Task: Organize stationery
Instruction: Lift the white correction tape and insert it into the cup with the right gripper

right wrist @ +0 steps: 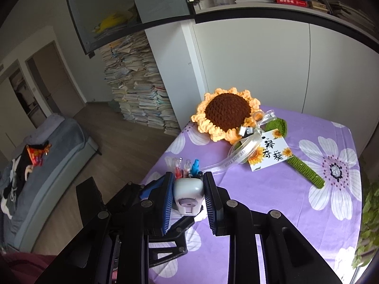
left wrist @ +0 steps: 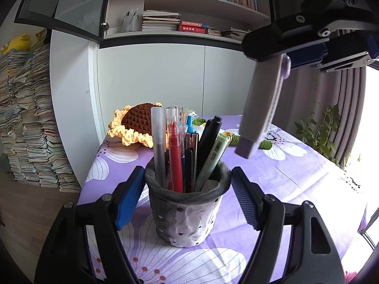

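A grey and white pen holder full of several pens stands on the purple flowered tablecloth. My left gripper sits around the holder, its blue pads close to both sides, jaws open. My right gripper hangs above and to the right of the holder, shut on a pale lilac correction tape that points down toward it. In the right wrist view the correction tape is clamped between the pads of the right gripper, with the pen tips just beyond.
A crocheted sunflower with a green stem, ribbon and a card lies at the table's far side. A white cabinet stands behind. Stacked books are on the floor at left. A plant is at right.
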`<state>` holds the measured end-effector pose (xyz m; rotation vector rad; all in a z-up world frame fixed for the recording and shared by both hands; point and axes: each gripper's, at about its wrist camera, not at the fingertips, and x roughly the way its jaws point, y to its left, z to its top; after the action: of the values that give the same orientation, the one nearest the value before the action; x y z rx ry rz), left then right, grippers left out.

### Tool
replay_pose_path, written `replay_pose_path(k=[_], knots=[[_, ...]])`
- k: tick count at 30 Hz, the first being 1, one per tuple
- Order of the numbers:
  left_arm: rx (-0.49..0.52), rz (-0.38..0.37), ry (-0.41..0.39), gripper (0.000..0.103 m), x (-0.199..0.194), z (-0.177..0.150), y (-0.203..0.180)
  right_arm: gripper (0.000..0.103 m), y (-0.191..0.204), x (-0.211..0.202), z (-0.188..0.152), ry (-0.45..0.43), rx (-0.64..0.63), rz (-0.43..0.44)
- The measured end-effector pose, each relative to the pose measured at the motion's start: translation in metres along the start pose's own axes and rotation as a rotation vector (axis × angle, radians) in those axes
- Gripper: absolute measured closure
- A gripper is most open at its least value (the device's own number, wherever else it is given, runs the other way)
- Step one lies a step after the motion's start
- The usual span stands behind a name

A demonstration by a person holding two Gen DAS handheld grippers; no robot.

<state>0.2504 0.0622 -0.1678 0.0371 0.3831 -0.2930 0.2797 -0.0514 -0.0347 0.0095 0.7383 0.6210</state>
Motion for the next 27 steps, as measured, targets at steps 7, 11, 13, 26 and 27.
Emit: replay_pose_path(k=[7, 11, 13, 26, 27], knots=[[0.000, 0.000, 0.000, 0.030, 0.000, 0.000, 0.000, 0.076, 0.005, 0.017, 0.006, -0.007, -0.008, 0.013], [0.000, 0.000, 0.000, 0.030, 0.000, 0.000, 0.000, 0.076, 0.007, 0.030, 0.005, 0.013, -0.012, 0.014], [0.000, 0.000, 0.000, 0.030, 0.000, 0.000, 0.000, 0.076, 0.008, 0.035, 0.004, 0.020, -0.019, 0.007], [-0.002, -0.001, 0.001, 0.030, 0.001, 0.000, 0.000, 0.076, 0.010, 0.059, -0.004, 0.083, -0.024, -0.003], [-0.002, 0.000, 0.001, 0.030, 0.001, 0.000, 0.001, 0.076, 0.008, 0.062, -0.005, 0.091, -0.014, 0.003]])
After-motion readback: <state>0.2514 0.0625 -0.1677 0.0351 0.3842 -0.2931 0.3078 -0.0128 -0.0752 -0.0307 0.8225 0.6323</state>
